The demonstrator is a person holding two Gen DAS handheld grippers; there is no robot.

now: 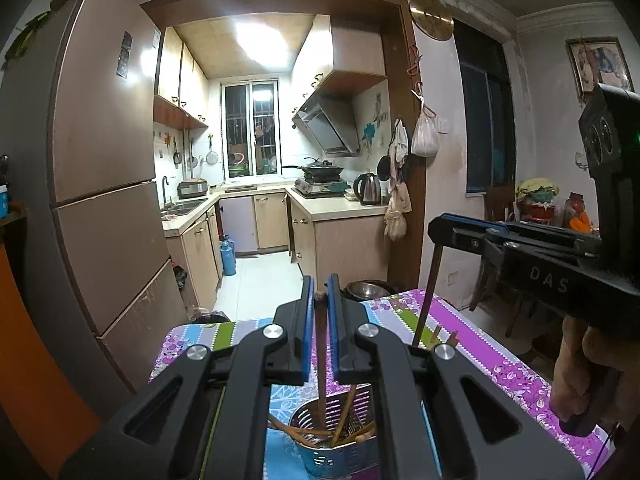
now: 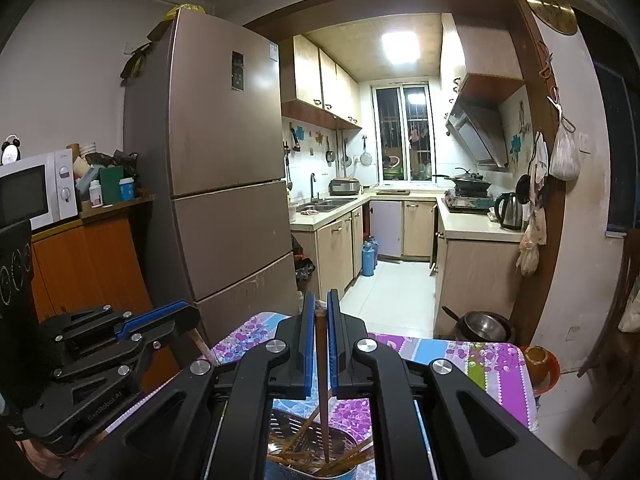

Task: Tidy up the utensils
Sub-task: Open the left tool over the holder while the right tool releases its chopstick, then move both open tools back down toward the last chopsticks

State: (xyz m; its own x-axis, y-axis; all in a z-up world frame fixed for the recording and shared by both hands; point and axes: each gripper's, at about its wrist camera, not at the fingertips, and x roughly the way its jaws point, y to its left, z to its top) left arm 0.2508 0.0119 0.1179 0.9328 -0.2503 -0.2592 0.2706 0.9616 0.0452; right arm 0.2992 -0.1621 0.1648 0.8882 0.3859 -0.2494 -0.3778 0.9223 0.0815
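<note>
A perforated metal utensil holder [image 1: 320, 460] stands on the floral tablecloth [image 1: 480, 344] with several wooden chopsticks leaning inside. My left gripper [image 1: 320, 294] is shut on a brown chopstick [image 1: 321, 360] that hangs upright, its lower end inside the holder. At the right of this view, my right gripper [image 1: 436, 228] pinches another chopstick [image 1: 427, 300]. In the right wrist view, the right gripper [image 2: 320, 300] is shut on its chopstick [image 2: 322, 392], tip down in the holder [image 2: 288, 428]. The left gripper [image 2: 188, 312] shows at the left with its chopstick [image 2: 200, 346].
A tall fridge [image 2: 224, 200] stands left of the table. A metal bowl [image 2: 484, 326] sits beyond the table's far edge and an orange cup [image 2: 538, 364] off its right corner. A person's hand [image 1: 580, 372] holds the right gripper. The kitchen floor opens beyond.
</note>
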